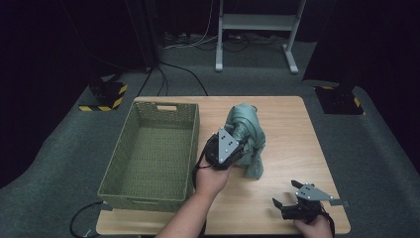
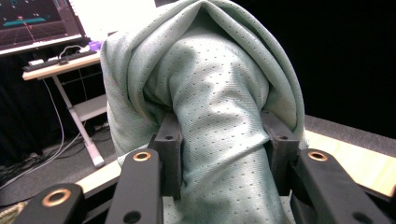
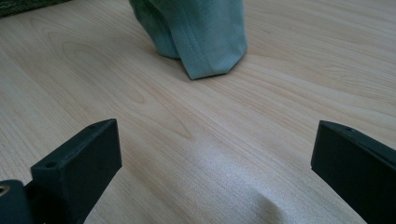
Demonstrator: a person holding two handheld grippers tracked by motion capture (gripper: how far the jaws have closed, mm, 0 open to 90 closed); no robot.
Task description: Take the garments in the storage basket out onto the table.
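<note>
A pale green cloth (image 1: 247, 134) hangs bunched above the middle of the wooden table (image 1: 282, 114), its lower corner touching the tabletop. My left gripper (image 1: 236, 146) is shut on a thick fold of this cloth (image 2: 219, 140), which bulges up between the two black fingers (image 2: 169, 147) and drapes over them. In the right gripper view the cloth's hem (image 3: 205, 42) rests on the wood ahead. My right gripper (image 1: 283, 204) lies low near the table's front right corner, jaws wide apart and nothing between them (image 3: 215, 158).
A green woven basket (image 1: 124, 168) stands on the left part of the table, beside the left hand. A white metal stand (image 1: 257, 25) and cables are on the grey carpet beyond the table. A monitor and desk (image 2: 46, 42) show far off.
</note>
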